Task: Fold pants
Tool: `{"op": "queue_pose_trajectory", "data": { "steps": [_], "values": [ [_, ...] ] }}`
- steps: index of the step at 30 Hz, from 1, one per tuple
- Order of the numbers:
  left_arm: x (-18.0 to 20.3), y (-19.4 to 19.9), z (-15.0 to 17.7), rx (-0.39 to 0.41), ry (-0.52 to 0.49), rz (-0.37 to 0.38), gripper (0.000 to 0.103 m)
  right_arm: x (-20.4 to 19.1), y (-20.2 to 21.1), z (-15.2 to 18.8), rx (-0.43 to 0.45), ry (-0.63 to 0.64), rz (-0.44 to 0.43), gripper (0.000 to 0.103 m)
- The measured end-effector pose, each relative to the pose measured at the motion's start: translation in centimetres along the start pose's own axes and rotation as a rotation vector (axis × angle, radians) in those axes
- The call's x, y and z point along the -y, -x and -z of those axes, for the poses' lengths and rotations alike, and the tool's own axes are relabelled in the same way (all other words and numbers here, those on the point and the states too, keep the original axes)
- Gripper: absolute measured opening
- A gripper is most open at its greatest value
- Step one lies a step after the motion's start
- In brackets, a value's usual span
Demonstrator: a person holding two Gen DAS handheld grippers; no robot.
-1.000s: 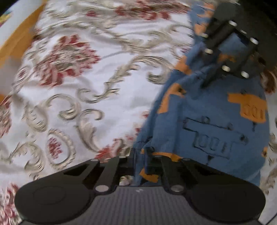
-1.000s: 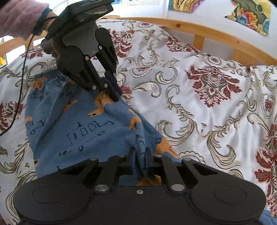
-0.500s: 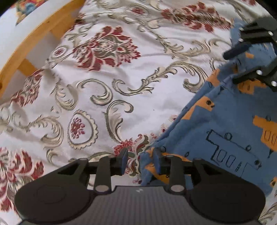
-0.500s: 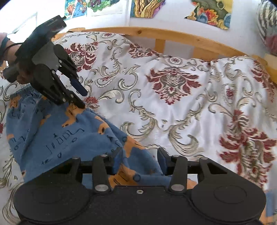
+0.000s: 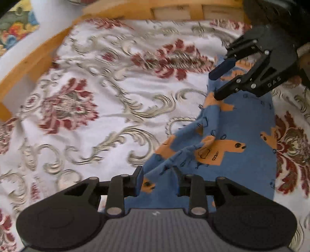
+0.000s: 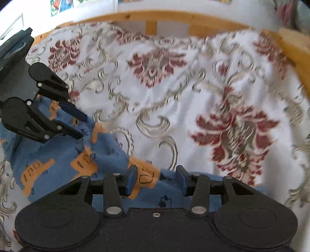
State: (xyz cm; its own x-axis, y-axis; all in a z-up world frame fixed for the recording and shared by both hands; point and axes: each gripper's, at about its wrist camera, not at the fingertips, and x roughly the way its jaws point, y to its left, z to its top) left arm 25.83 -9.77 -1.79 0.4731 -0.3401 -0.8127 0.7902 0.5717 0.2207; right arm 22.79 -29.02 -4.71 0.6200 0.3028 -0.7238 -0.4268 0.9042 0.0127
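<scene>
Lying below both parted jaws: pants (image 5: 238,135).

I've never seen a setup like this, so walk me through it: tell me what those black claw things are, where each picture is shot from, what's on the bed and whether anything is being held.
The black claws are two-finger grippers that a person holds, one per hand, each with a camera looking along its fingers. One picture comes from the left gripper, with the right gripper visible ahead. The other comes from the right gripper, with the left one at its left. On the floral bedspread inside a wooden bed frame lie blue pants with orange prints. Both grippers are open; the cloth lies loose between the fingers, nothing is clamped.
</scene>
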Motion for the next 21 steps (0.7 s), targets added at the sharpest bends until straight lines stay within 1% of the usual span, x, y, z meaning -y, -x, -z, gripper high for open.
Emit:
{"op": "queue_pose_trajectory", "data": {
  "steps": [1,2,3,4,6,8,9,10,11,13,14,15,16,17,18,19,21],
  "values": [
    [0.1,-1.0,-0.1,-0.025,-0.001,-0.004,0.033,0.1,-0.2,0.1,-0.004,-0.003,-0.005,0.021],
    [0.2,-1.6,-0.2,-0.035,0.001,-0.009,0.025,0.2,-0.2,0.0,-0.002,-0.008,-0.002,0.015],
    [0.2,-1.9,-0.2,-0.033,0.010,-0.008,0.021,0.3,0.0,0.0,0.004,-0.014,0.001,0.011],
    [0.2,-1.9,-0.2,-0.035,0.025,-0.010,0.014,0.3,0.4,0.0,0.019,-0.022,0.013,0.007],
    [0.0,-1.8,-0.3,-0.040,0.058,-0.017,0.009,0.2,1.2,-0.1,0.061,-0.033,0.050,0.005],
    [0.0,-1.4,-0.2,-0.043,0.089,-0.043,0.005,-0.3,1.4,0.1,0.095,-0.024,0.115,0.005],
    [-0.1,-1.2,-0.2,-0.041,0.098,-0.060,0.005,-0.6,1.1,0.4,0.103,-0.028,0.173,0.005],
    [-0.1,-1.0,-0.2,-0.034,0.111,-0.084,0.005,-0.4,0.4,0.5,0.092,-0.039,0.199,0.011],
    [-0.2,-1.0,-0.2,-0.029,0.131,-0.107,0.005,0.0,-0.1,0.8,0.078,-0.070,0.197,0.014],
    [-0.3,-1.3,-0.2,-0.039,0.184,-0.151,0.006,0.8,0.7,1.3,0.112,-0.152,0.184,0.014],
    [-0.4,-1.6,-0.2,-0.047,0.207,-0.154,0.010,0.7,1.4,1.4,0.137,-0.161,0.206,0.015],
    [-0.4,-1.7,-0.1,-0.050,0.224,-0.162,0.011,0.5,2.2,1.6,0.170,-0.148,0.236,0.018],
    [-0.4,-1.6,-0.1,-0.044,0.240,-0.165,0.013,0.2,2.7,1.7,0.187,-0.132,0.247,0.022],
    [-0.5,-1.3,-0.1,-0.042,0.255,-0.160,0.017,0.1,2.7,1.8,0.174,-0.116,0.234,0.024],
    [-0.7,-1.0,-0.1,-0.038,0.274,-0.159,0.020,0.1,2.4,2.0,0.148,-0.100,0.233,0.028],
    [-0.8,-0.7,-0.1,-0.029,0.293,-0.154,0.023,0.0,2.3,2.3,0.139,-0.087,0.263,0.028],
    [-0.7,-0.2,-0.1,-0.017,0.318,-0.149,0.027,0.1,2.9,2.9,0.149,-0.087,0.343,0.030]
  ]
}}
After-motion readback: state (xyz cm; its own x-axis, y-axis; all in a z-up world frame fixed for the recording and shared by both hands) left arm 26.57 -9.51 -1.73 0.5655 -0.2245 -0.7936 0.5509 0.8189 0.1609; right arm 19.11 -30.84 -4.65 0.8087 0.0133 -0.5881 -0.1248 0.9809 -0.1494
